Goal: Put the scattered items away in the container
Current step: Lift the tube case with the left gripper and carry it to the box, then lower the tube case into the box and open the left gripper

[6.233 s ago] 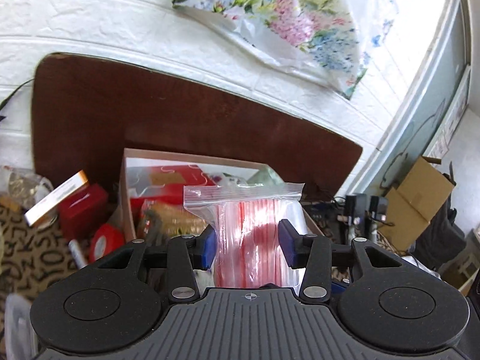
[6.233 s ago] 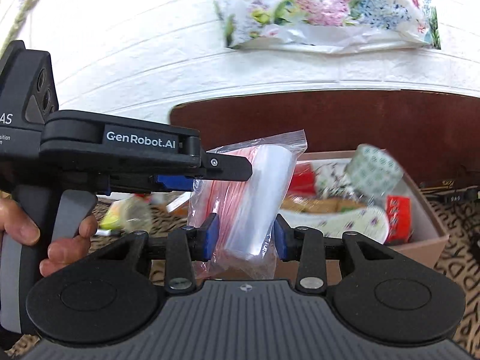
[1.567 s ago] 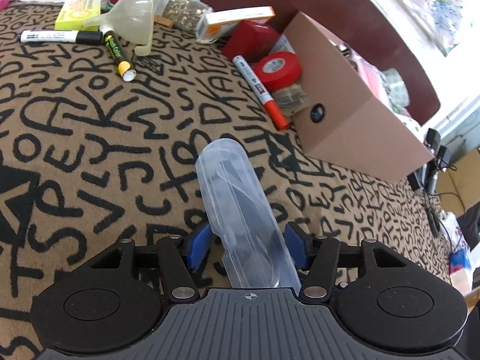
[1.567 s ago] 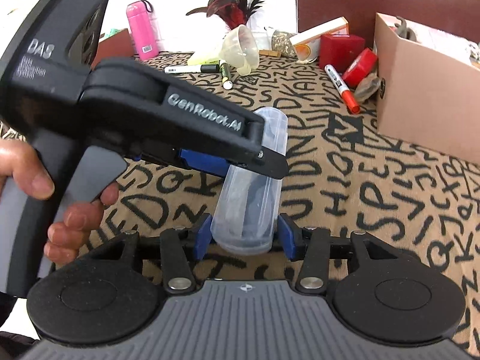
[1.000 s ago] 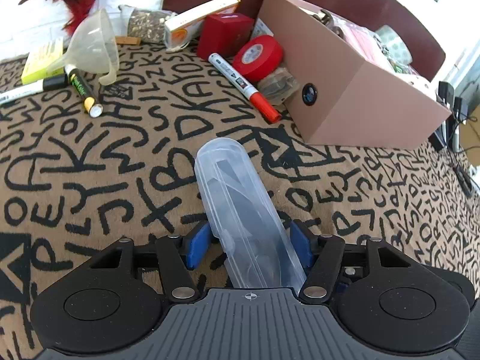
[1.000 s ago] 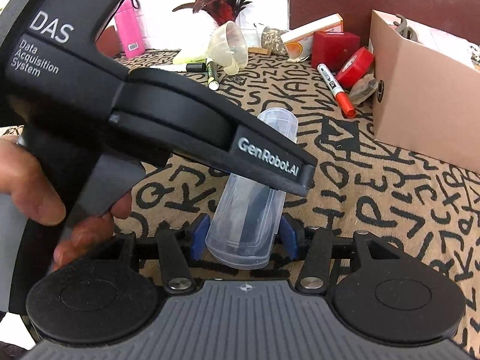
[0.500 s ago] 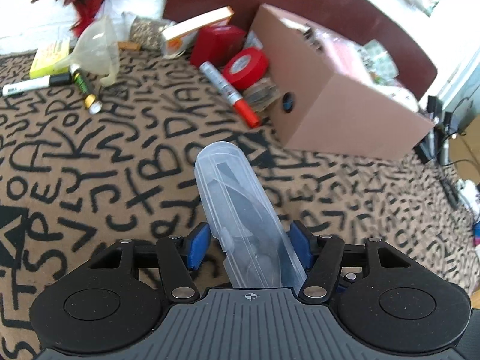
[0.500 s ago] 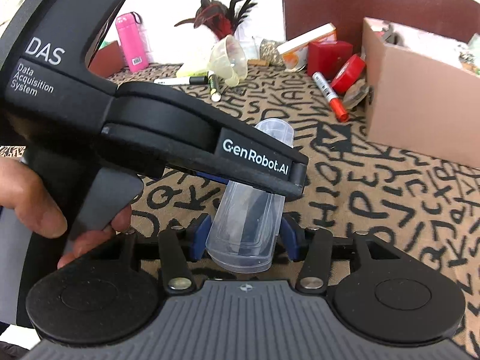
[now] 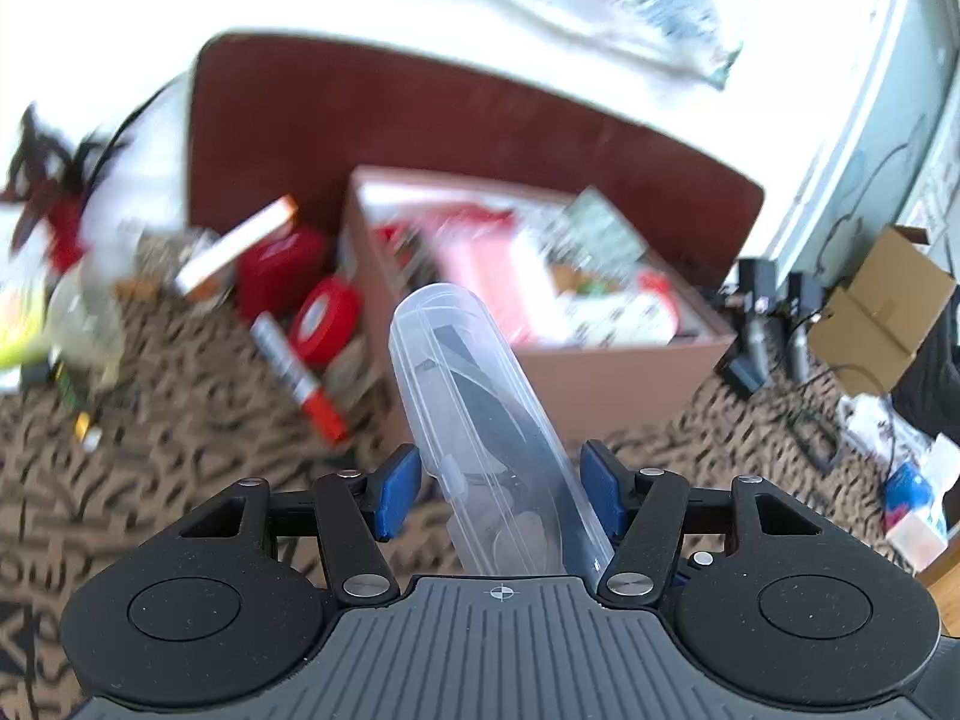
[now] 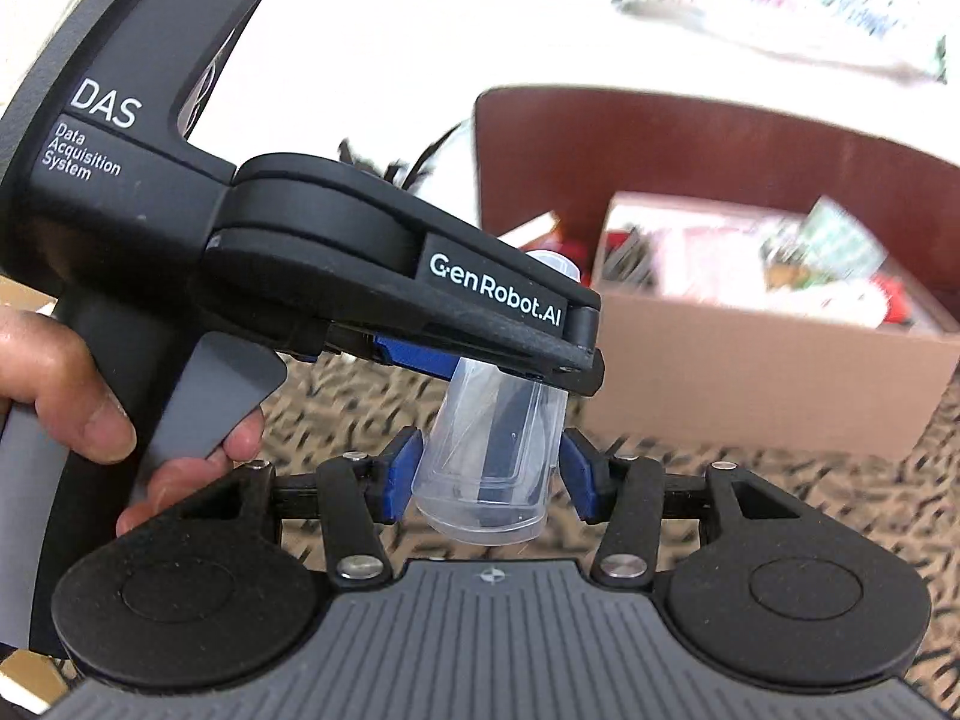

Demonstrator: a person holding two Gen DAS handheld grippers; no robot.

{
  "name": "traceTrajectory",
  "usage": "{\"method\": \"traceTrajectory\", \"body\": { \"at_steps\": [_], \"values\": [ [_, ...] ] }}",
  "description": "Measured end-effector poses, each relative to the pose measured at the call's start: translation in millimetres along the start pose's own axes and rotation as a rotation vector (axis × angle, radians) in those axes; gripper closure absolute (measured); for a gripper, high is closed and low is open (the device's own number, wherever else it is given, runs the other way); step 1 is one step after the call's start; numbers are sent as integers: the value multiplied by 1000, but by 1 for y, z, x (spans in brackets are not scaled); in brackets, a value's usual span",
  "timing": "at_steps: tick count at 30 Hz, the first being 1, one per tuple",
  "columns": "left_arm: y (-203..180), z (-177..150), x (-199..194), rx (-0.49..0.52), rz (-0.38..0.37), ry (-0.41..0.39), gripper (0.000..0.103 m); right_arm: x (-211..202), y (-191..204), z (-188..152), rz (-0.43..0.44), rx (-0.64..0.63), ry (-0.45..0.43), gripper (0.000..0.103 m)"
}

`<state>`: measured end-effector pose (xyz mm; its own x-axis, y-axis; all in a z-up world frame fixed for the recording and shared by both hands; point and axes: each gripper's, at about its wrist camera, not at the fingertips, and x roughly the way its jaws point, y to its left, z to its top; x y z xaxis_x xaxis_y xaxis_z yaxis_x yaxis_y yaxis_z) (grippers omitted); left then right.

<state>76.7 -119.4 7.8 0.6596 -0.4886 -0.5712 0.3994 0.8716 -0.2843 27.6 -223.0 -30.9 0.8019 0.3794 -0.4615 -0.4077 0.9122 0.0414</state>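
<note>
Both the left tongs (image 9: 498, 492) and right tongs (image 10: 489, 474) grip one clear plastic case (image 9: 480, 408), held in the air before the cardboard box (image 9: 600, 372). Motion blur smears the box's contents, and the case's dark contents are hard to make out.

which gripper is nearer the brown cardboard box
Left. The left gripper grips the clear plastic case further along, towards the brown cardboard box; the right gripper holds its end farthest from the box.

Box (image 9: 600, 366) contents blurred, perhaps packets; unidentifiable.
</note>
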Motion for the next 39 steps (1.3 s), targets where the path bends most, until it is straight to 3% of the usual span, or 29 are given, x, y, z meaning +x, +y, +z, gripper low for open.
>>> {"method": "traceTrajectory", "body": {
  "at_steps": [8,16,24,32,39],
  "values": [
    [-40,66,27,34,-82,-72,43,-9,-47,47,-102,-21,-128,48],
    [-63,112,80,41,-133,-76,43,7,-102,82,-174,-16,-168,48],
    [-53,120,152,-9,-159,-13,43,46,-146,81,-198,-4,-117,49],
    [-27,122,198,-64,-134,48,42,88,-166,72,-172,12,-46,49],
    [-31,112,206,53,-112,29,32,112,-167,64,-172,6,24,48]
  ]
}}
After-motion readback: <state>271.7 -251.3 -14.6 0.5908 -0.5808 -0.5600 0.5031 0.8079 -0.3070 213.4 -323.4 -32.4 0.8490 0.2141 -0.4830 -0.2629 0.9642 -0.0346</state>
